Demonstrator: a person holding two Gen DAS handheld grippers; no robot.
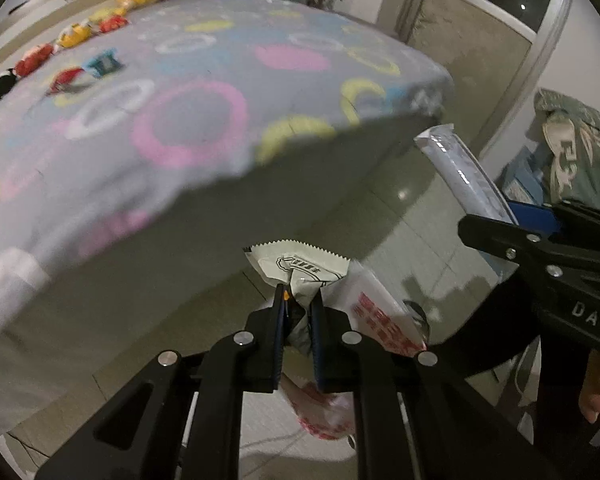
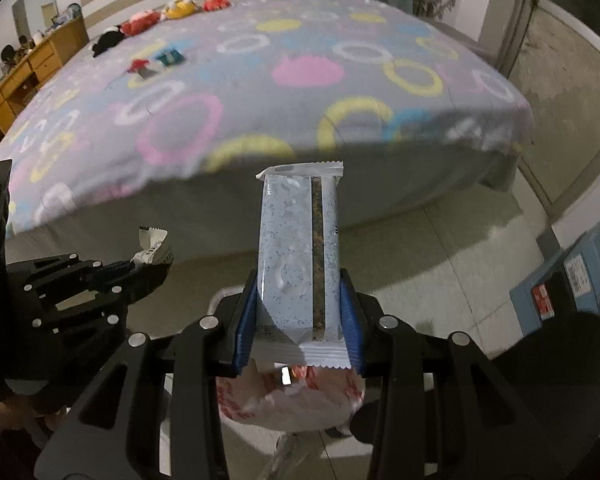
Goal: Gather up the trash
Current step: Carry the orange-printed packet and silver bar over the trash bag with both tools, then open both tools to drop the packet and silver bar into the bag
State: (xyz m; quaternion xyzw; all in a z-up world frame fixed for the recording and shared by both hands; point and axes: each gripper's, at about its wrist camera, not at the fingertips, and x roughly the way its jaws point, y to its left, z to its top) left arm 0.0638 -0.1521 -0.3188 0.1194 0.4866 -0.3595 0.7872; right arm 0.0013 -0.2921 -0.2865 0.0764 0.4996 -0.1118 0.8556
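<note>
Left wrist view: your left gripper (image 1: 299, 300) has its jaws closed on a crumpled white wrapper with a zigzag top edge and black line print (image 1: 298, 266), pinched just behind that edge. Directly below the jaws sits a white plastic bag with red printing (image 1: 384, 322), mouth upward, on the pale tiled floor (image 1: 380, 208). At the right edge, your right gripper (image 1: 512, 226) appears side-on.

Right wrist view: your right gripper (image 2: 299, 300) has its jaws clamped on the long sides of a pale blue speckled rectangular packet with a dark stripe down its length (image 2: 296, 248), which stands upright between the blue pads (image 2: 246, 320). The red-printed bag (image 2: 288, 400) lies under it. At the left, your left gripper (image 2: 152, 270) holds the white wrapper (image 2: 152, 246).

Beyond both grippers, a bed with a grey sheet printed with pink, yellow and white rings (image 2: 260, 92) carries a row of small plush toys (image 2: 178, 7) near its far edge.
</note>
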